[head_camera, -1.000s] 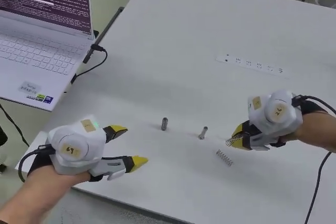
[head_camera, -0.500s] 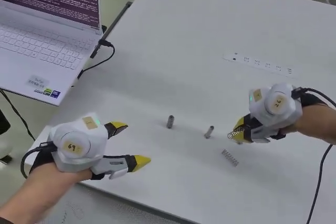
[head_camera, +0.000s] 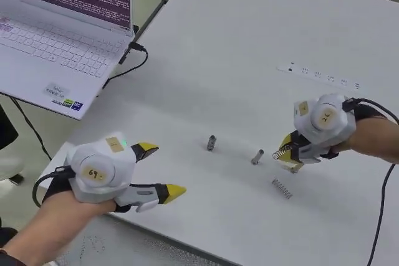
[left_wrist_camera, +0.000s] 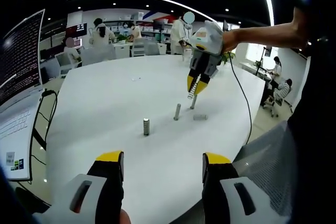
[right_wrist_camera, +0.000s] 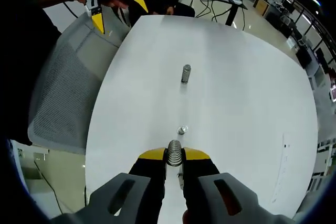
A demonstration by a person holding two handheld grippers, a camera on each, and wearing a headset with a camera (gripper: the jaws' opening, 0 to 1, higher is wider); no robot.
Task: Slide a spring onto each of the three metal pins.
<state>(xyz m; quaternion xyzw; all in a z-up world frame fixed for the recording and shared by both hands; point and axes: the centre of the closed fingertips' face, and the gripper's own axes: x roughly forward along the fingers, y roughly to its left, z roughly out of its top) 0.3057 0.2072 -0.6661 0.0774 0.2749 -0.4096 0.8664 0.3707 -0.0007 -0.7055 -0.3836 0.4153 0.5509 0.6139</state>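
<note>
My right gripper point(head_camera: 285, 155) point(right_wrist_camera: 174, 157) is shut on a small coil spring point(head_camera: 280, 152) point(right_wrist_camera: 174, 152), held just above the white table point(head_camera: 249, 42). A bare metal pin point(head_camera: 257, 157) point(right_wrist_camera: 182, 130) stands just left of it. Farther left, another pin point(head_camera: 212, 143) point(right_wrist_camera: 186, 73) wears a spring. In the left gripper view a third pin point(left_wrist_camera: 193, 102) stands right below the held spring point(left_wrist_camera: 195, 86). A loose spring point(head_camera: 282, 188) point(left_wrist_camera: 200, 117) lies on the table. My left gripper point(head_camera: 161, 170) point(left_wrist_camera: 163, 158) hovers open at the near edge, holding nothing.
An open laptop point(head_camera: 62, 29) sits at the far left with a black cable point(head_camera: 134, 60) plugged in. A white power strip point(head_camera: 324, 78) lies at the back right. A grey mesh chair point(right_wrist_camera: 68, 87) stands by the table's near edge. People stand far behind.
The head camera has shifted, so the whole scene sits further right. My right gripper with the spring has risen a little and edged towards the bare pin. The left gripper has stayed open in place.
</note>
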